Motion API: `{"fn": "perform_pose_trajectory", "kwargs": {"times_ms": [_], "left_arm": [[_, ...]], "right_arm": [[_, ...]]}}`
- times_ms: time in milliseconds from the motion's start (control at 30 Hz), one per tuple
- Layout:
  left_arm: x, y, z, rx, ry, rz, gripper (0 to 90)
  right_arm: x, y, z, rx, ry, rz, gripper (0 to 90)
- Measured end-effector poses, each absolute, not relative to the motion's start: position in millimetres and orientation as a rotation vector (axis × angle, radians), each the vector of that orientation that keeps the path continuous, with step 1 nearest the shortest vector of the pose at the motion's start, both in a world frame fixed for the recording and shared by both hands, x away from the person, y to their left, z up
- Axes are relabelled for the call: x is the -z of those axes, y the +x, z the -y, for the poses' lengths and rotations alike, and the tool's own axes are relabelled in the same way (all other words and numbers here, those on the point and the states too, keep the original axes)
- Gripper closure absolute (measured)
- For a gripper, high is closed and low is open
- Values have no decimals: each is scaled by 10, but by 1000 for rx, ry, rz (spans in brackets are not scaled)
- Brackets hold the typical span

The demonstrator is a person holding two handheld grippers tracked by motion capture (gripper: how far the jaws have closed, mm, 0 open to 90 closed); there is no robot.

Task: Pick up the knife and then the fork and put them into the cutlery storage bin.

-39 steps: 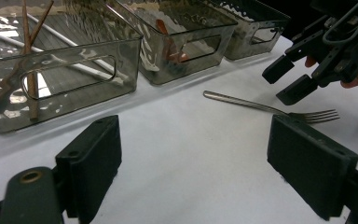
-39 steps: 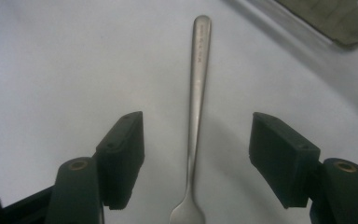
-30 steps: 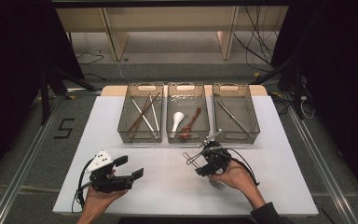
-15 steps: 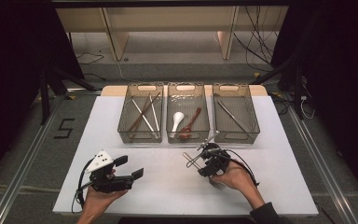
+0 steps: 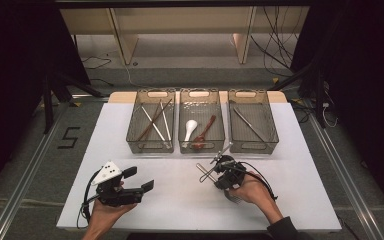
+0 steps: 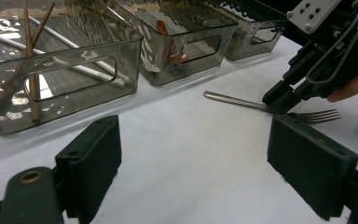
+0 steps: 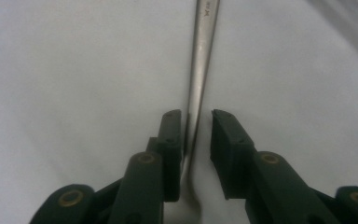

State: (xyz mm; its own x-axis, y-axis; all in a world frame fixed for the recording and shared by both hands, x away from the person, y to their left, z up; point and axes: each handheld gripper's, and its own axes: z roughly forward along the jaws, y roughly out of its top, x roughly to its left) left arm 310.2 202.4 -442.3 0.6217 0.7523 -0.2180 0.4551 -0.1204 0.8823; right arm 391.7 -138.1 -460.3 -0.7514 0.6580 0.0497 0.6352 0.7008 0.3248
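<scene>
White tabletop (image 5: pixel 180 200) carries a slim silver metal fork (image 7: pixel 199 70), flat between the right gripper (image 7: pixel 196 133)'s black jaws, which have just been closing to a narrow gap, one pad touching the handle, while the left gripper (image 5: pixel 141 180) hovers wide open and empty, well apart.

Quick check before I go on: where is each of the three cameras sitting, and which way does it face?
High view: above the person's side, facing forward and down on the table; both hands show.
Left gripper view: along its open jaws toward the bins; right gripper beyond.
Right gripper view: down its jaws, just closing around the fork.
Shared: the fork.
</scene>
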Motion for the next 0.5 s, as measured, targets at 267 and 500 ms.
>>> {"fn": "perform_pose_trajectory", "kwargs": {"times_ms": [267, 500], "left_arm": [[4423, 3102, -2022, -341, 1765, -984, 172], [4424, 3101, -2015, -342, 1767, -983, 172]], "right_arm": [[4600, 3919, 1345, -460, 1065, -2831, 762], [4601, 3920, 1332, -446, 1058, -2838, 800]]}}
